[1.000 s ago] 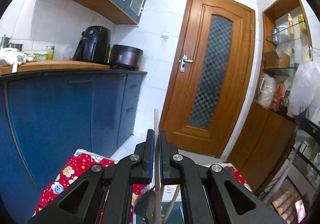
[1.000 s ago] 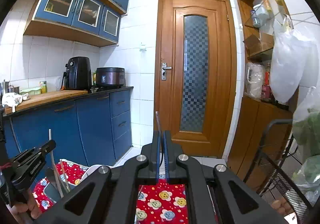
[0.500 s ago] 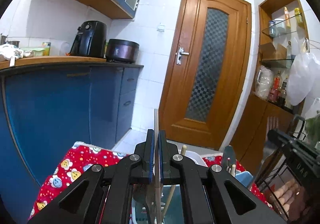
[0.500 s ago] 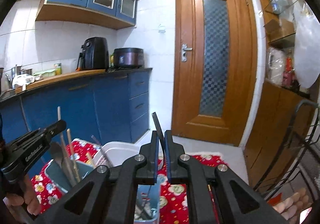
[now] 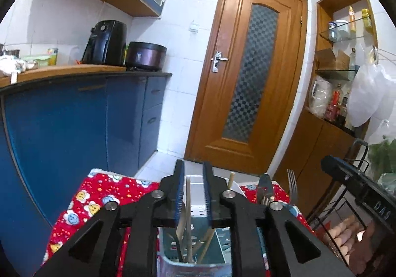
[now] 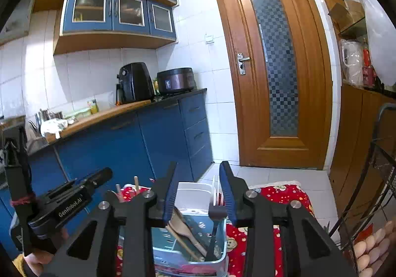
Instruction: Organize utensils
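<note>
A pale blue utensil holder (image 5: 224,246) (image 6: 220,258) stands on a red flowered cloth (image 5: 81,205), just below both grippers. My left gripper (image 5: 193,192) is open above it, and a thin wooden utensil (image 5: 188,212) stands free between its fingers. A knife (image 5: 263,188) and a fork (image 5: 292,186) stand at the holder's right. My right gripper (image 6: 198,192) is open above the holder; a wooden spatula (image 6: 184,228) and a black fork (image 6: 214,225) lean inside.
A white container (image 6: 195,192) stands behind the holder. Blue cabinets (image 5: 74,128) run along the left, a wooden door (image 5: 247,74) is ahead, and a wire rack (image 6: 378,178) holding eggs (image 6: 371,244) is at the right.
Both grippers have lowered over the holder and opened. The thin utensil each one gripped now stands loose in the holder.
</note>
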Action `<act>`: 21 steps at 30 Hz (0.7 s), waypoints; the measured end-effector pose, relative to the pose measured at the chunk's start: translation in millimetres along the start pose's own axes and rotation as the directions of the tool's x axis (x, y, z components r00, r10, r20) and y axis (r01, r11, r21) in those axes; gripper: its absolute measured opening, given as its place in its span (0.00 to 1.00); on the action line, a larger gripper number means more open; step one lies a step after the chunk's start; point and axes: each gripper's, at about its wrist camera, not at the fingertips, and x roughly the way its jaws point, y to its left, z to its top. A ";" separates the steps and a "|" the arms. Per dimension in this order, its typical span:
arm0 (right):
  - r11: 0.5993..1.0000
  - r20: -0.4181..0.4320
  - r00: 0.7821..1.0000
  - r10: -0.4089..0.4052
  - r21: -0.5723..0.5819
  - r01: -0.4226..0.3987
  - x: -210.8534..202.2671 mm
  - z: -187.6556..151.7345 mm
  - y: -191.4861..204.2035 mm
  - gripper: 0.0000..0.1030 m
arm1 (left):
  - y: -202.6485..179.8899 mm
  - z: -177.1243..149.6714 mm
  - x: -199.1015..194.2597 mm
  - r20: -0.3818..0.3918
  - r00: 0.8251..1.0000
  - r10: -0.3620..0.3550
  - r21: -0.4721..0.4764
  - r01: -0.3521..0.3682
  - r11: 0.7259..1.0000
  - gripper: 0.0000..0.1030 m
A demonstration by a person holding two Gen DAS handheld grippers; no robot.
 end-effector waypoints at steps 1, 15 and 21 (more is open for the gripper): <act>1.000 0.000 1.000 0.004 0.004 -0.004 -2.8 0.7 0.1 0.38 | -0.9 0.6 -3.1 -0.001 1.000 -0.001 0.002 0.001 1.000 0.25; 0.996 -0.025 0.997 0.067 0.064 -0.065 -57.5 -19.7 7.4 0.57 | -8.7 -7.7 -67.6 -0.033 0.999 0.010 0.046 -0.008 0.999 0.42; 0.999 -0.046 0.999 0.016 0.030 -0.014 -66.2 -46.2 14.9 0.64 | -12.0 -27.0 -89.3 -0.050 0.998 0.031 0.069 -0.028 0.997 0.53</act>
